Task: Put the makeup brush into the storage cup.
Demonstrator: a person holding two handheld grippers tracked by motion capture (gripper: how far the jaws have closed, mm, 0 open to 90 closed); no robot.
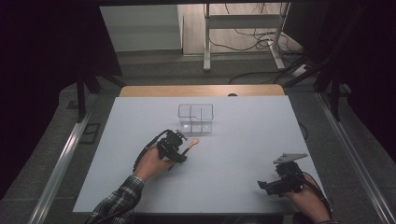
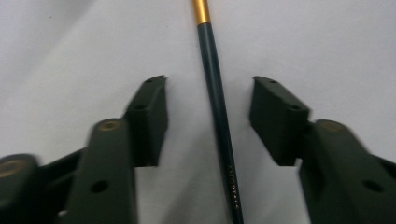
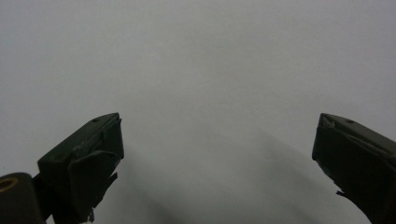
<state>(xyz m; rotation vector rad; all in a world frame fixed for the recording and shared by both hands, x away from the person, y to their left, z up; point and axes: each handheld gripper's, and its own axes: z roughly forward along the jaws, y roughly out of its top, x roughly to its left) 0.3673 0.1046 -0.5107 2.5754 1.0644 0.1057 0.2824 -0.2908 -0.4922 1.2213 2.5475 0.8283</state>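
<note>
1. The spoon (image 1: pixel 190 145) lies flat on the white table (image 1: pixel 243 140), just near of the clear box (image 1: pixel 195 118) and a little left of the table's middle; its pale bowl end points far and right toward the box, and its dark handle runs back toward the near left

2. The left claw (image 1: pixel 180 150) sits right over that handle. In the left gripper view the handle (image 2: pixel 219 121) runs straight up the gap, along the line of the jaws and nearly centred between them, a touch closer to the right pad than the left

3. The left jaws stand part-way apart with the handle between them and bare table showing on both sides of it; neither pad touches the handle, so nothing is clamped

4. My judgement: the coming pinch turns on this alignment. The pads close across the handle's long axis, so they should meet its sides squarely, but the off-centre lie may nudge it sideways before both pads bite

5. The right claw (image 1: pixel 275 185) is at the near right, well apart from the spoon, jaws wide apart over bare table in the right gripper view (image 3: pixel 217 140), holding nothing. The left hand (image 1: pixel 152 163) is far the nearer one

6. The handle is a thin, smooth, round rod, dark blue-green with a glossy sheen, and has a gold band (image 2: pixel 201 11) at its far end. It looks hard and slippery, and low on the table, so I judge the pads must come down close to the surface. The box is thin-walled and see-through, split into compartments. The table is matt and plain
</note>
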